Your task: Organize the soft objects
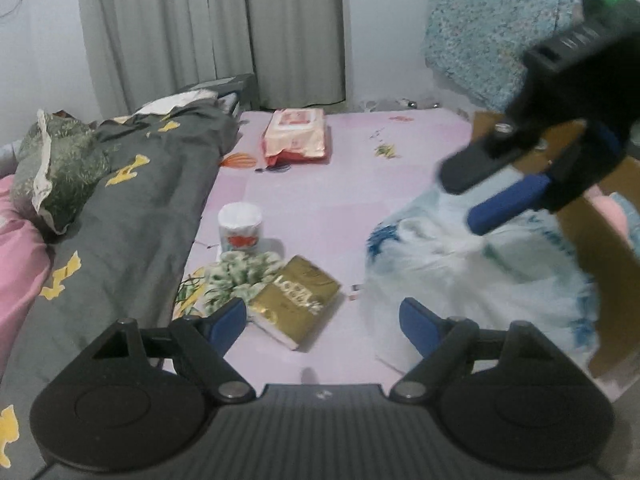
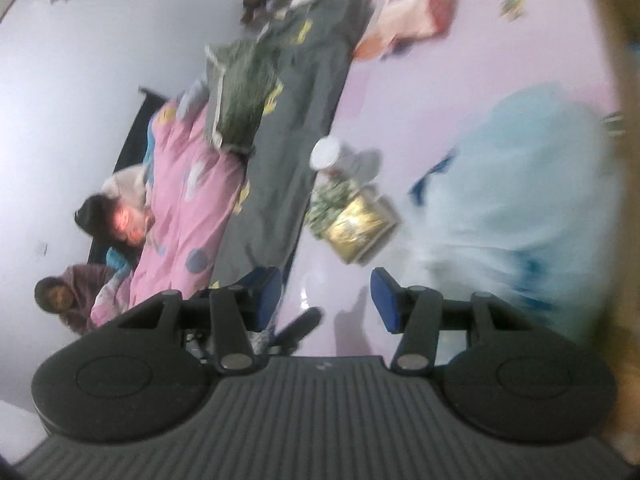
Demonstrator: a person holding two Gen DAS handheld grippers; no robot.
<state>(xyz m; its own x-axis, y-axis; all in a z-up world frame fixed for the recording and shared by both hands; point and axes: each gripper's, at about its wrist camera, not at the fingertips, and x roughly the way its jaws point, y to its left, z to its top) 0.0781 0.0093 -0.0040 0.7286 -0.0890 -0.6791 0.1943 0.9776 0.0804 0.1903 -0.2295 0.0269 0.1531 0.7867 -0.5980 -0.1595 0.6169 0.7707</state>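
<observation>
On the pink bed sheet [image 1: 320,184], a pale white-and-blue crumpled cloth [image 1: 472,276] lies against the side of a brown cardboard box [image 1: 600,240] at the right. The right gripper [image 1: 480,204] hangs just above the cloth, its black-and-blue fingers [image 1: 504,204] spread apart and holding nothing; its own blurred view shows the same gap between the blue pads. The left gripper [image 1: 322,322] hovers low over the sheet, fingers wide open and empty. Just ahead of it lies a gold rectangular tissue pack [image 1: 298,300], touching a green-and-white floral soft bundle [image 1: 236,276], with a white toilet-paper roll [image 1: 240,228] just behind. A pink wet-wipes packet [image 1: 296,136] lies farther back. A grey blanket with yellow shapes [image 1: 136,208] covers the left side.
</observation>
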